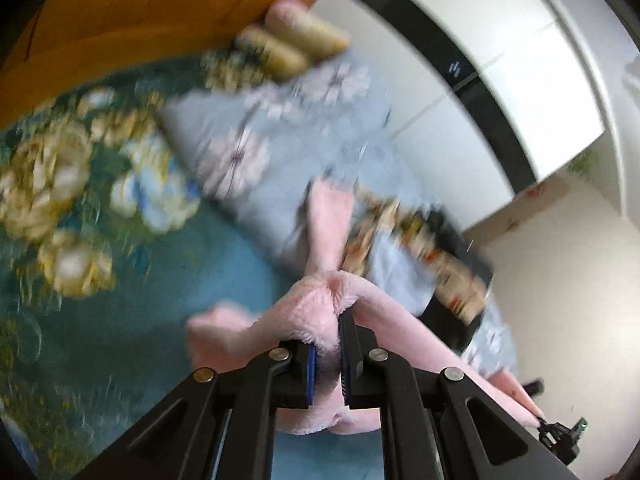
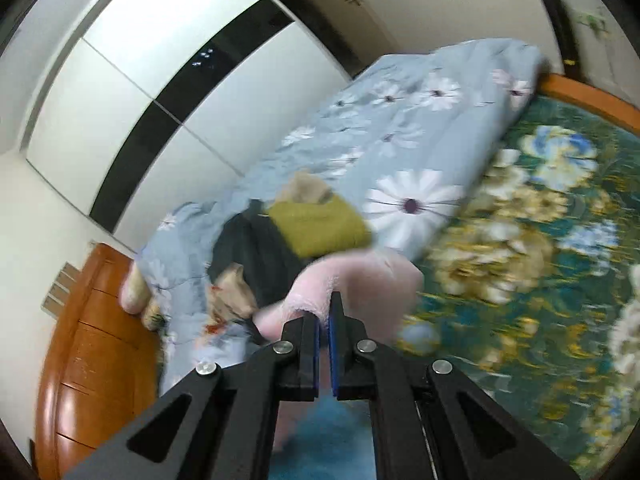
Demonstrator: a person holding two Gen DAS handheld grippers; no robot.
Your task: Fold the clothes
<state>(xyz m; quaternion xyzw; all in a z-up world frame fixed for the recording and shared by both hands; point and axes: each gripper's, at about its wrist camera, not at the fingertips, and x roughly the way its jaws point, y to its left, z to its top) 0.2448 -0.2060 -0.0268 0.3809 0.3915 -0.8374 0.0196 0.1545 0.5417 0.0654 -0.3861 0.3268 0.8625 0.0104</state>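
Both claws, left (image 1: 328, 344) and right (image 2: 325, 326), clamp pink fleece (image 1: 312, 300); only the right view shows olive cloth (image 2: 320, 226).

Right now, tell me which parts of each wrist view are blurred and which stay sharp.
Left wrist view: the left claw and the fluffy pink fleece garment it pinches are sharp; the teal floral bedsheet smears with motion blur. Right wrist view: the right claw is crisp, the pale blue daisy-print quilt fairly clear, the bedsheet streaked; both views bend with fisheye distortion.
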